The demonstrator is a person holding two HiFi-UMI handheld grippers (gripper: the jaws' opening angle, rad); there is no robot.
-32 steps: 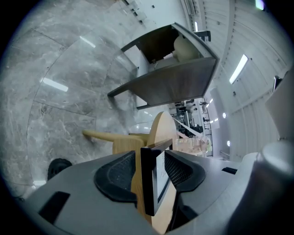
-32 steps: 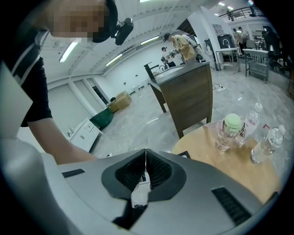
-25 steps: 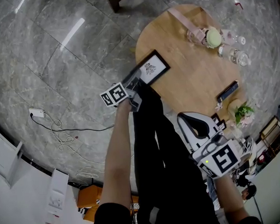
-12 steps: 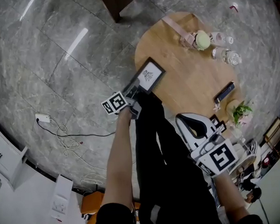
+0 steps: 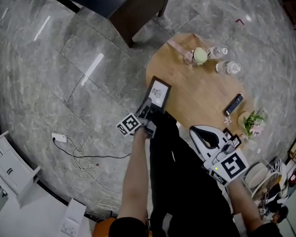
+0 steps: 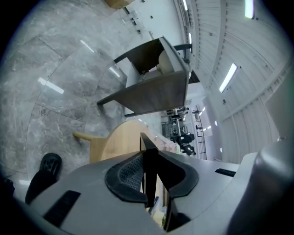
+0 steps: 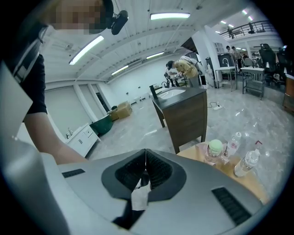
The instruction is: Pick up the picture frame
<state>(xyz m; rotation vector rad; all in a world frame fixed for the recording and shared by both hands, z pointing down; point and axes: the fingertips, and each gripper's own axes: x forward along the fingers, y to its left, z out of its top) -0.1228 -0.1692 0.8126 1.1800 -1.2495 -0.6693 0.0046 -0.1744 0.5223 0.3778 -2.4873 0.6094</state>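
The picture frame [image 5: 157, 93], black-edged with a white mat and a small print, hangs tilted over the near left rim of the round wooden table [image 5: 201, 95]. My left gripper [image 5: 148, 106] holds its lower edge. In the left gripper view the frame's thin black edge [image 6: 146, 140] stands upright between the pads, and the left gripper's [image 6: 149, 160] jaws are closing on it. My right gripper [image 5: 196, 131] hovers low at the right, off the table, its jaws together. In its own view the right gripper [image 7: 145, 161] holds nothing; a white scrap hangs below the pads.
On the table's far side stand a green-capped bottle [image 5: 199, 55] and clear bottles [image 5: 227, 67]. A dark flat object [image 5: 233, 104] and flowers [image 5: 252, 122] sit at its right. A dark cabinet [image 5: 132, 12] stands beyond. A white cable [image 5: 80, 156] trails on the grey stone floor.
The left gripper has lifted the frame off the tabletop, and the frame now stands steeper. Both grippers have risen, and the table looks smaller and farther away.
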